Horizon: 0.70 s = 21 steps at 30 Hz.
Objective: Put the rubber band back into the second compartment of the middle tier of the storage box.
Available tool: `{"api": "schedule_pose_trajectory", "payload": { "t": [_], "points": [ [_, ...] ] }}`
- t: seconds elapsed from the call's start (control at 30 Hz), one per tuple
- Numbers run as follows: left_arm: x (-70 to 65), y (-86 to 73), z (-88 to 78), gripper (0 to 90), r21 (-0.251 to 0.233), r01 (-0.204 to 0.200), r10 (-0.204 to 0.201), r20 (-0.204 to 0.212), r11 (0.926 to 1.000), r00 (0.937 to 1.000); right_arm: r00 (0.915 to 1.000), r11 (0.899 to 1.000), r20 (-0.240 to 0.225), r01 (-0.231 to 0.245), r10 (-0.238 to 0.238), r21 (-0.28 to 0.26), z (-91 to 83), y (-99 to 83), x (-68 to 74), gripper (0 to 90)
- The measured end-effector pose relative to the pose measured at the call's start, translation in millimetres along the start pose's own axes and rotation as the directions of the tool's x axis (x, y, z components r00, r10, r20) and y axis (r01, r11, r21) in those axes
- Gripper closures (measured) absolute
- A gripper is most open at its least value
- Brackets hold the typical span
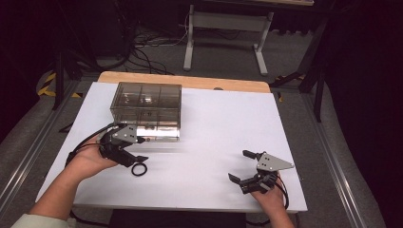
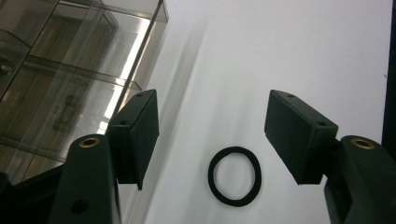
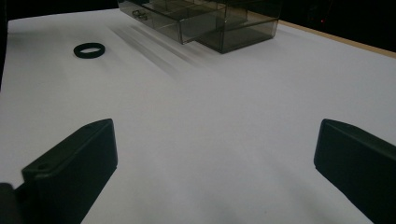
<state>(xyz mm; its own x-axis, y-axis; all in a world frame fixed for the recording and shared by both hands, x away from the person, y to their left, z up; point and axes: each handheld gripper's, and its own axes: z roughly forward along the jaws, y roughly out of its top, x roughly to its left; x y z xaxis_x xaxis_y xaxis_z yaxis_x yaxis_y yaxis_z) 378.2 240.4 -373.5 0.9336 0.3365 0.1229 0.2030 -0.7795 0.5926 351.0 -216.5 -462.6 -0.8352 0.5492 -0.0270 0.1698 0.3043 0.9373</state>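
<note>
Overhead, I see a white sheet covering most of the tabletop, with a strip of bare wood along its far edge. Grey floor surrounds it, with loose cables and a white metal stand behind, and the room beyond is dark. A smoky clear drawer box sits far left on the sheet. My left gripper is just in front of the box, its jaws apart and empty, and the black rubber ring lies flat right beside its tips. My right gripper rests near the front right, spread wide, holding nothing.

From the left gripper view, the ring lies on the sheet between the parted jaws, untouched, the box at left.

From the right gripper view, open jaws frame bare white sheet; ring and box lie far off.
</note>
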Motion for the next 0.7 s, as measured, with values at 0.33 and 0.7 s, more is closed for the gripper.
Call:
{"api": "schedule_pose_trajectory", "payload": {
  "t": [0.33, 0.7],
  "points": [
    [-12.4, -2.8, 2.5, 35.8, 0.004, -0.009, 0.009, 0.019, 0.9999, 0.9998, 1.0, 1.0, -0.002, 0.002, -0.002, 0.002, -0.2, 0.2, 0.3, 0.0],
    [-13.8, -7.5, 7.3, 36.0, 0.029, 0.0, -0.001, 0.037, 0.9996, 0.9993, 1.0, 1.0, -0.005, 0.003, -0.003, 0.002, -0.1, 0.1, 0.4, 0.0]
  ]
}}
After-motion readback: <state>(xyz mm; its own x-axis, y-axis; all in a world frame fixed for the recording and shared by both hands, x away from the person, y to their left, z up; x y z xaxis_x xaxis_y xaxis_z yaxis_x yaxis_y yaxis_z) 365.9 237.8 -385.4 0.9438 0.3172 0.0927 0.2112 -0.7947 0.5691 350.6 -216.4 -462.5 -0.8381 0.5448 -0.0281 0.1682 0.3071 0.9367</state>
